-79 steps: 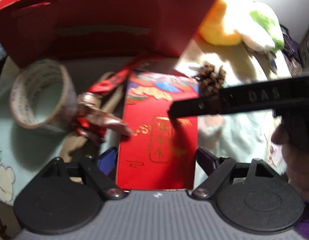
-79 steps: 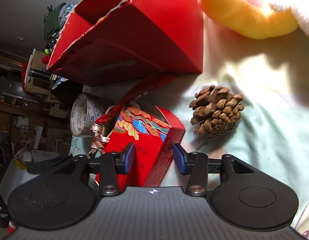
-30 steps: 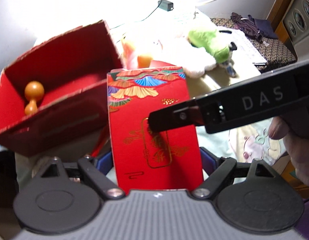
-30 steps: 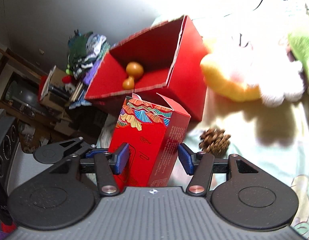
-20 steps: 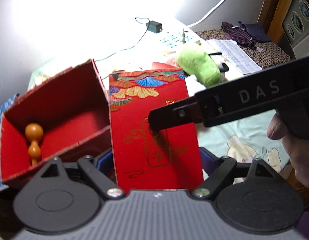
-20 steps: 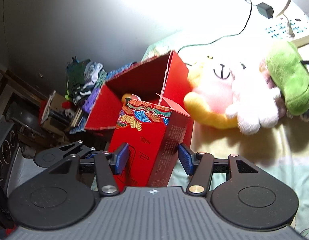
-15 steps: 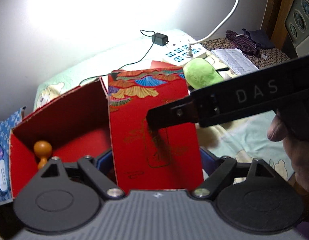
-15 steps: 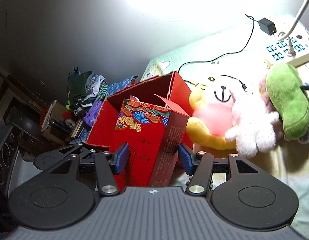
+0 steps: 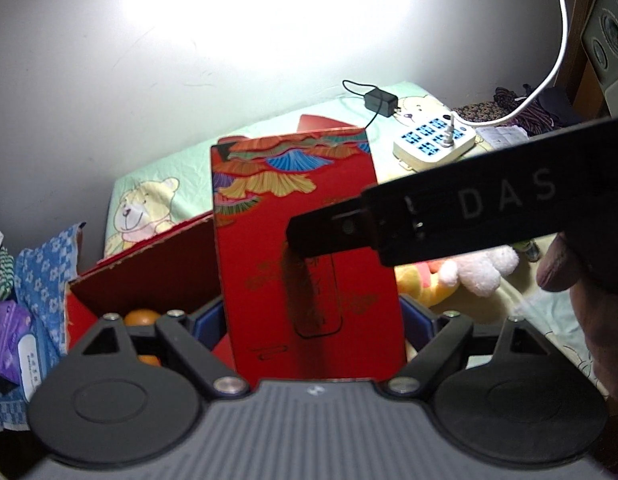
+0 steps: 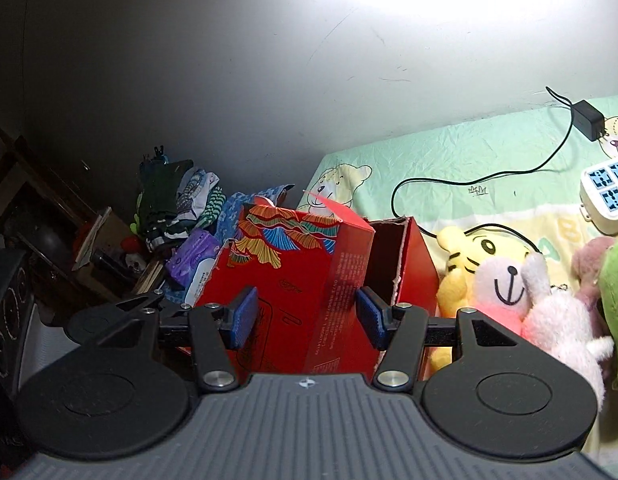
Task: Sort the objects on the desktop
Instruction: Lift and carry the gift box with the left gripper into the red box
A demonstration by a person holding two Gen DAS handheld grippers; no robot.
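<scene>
You are carrying the tall red cardboard carton with the colourful fan print (image 9: 305,256) above the open red cardboard box (image 9: 149,268); left hand-held gripper (image 9: 313,320) and right hand-held gripper (image 10: 305,312) both pinch it. Next, lower it inside, clear of the orange gourd (image 9: 141,316).

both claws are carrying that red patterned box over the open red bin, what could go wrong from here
The red patterned box sits cornerwise in the right claw, whose blue pads hardly seem to press it, so it may twist or slip. Its loose top flap could catch the open red bin rim. Dropped in, it could land on the orange gourd already inside.
</scene>
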